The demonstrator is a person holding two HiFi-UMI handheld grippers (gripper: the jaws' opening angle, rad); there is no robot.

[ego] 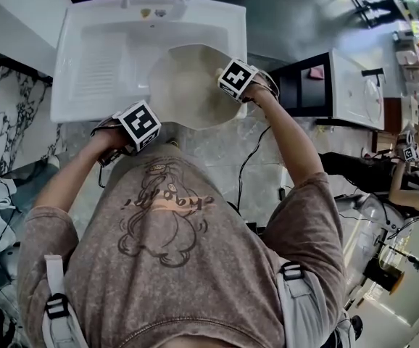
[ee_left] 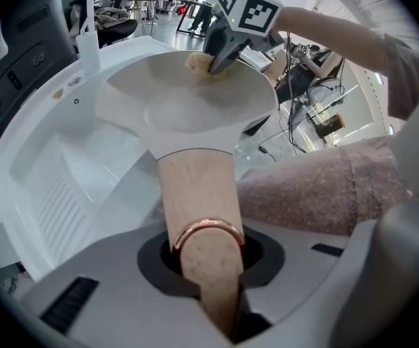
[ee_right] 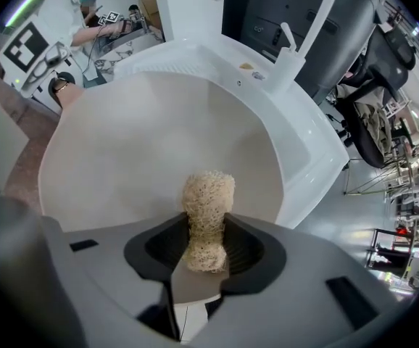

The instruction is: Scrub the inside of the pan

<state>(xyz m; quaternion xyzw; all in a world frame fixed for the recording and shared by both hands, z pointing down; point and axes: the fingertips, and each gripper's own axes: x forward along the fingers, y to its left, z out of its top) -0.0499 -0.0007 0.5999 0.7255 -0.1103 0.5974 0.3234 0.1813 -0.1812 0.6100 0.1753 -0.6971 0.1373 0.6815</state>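
Observation:
A cream pan (ego: 184, 85) lies tilted in the white sink (ego: 86, 20), its inside facing up. Its wooden handle (ee_left: 195, 194), ringed with copper, runs back into my left gripper (ee_left: 208, 256), which is shut on it. The left gripper (ego: 138, 125) sits at the sink's near edge in the head view. My right gripper (ego: 227, 78) is over the pan's right side, shut on a beige fibrous scrubber (ee_right: 207, 209). The scrubber's tip rests against the pan's inner wall (ee_right: 144, 151). In the left gripper view the scrubber (ee_left: 198, 64) touches the far part of the pan (ee_left: 188, 100).
The sink has a ribbed draining area (ego: 97, 67) on the left and a white tap (ee_right: 296, 46) at the back. A dark cabinet with a white appliance (ego: 340, 85) stands right of the sink. Cables (ego: 249, 165) trail on the marble floor. Another person (ee_right: 68, 13) sits behind.

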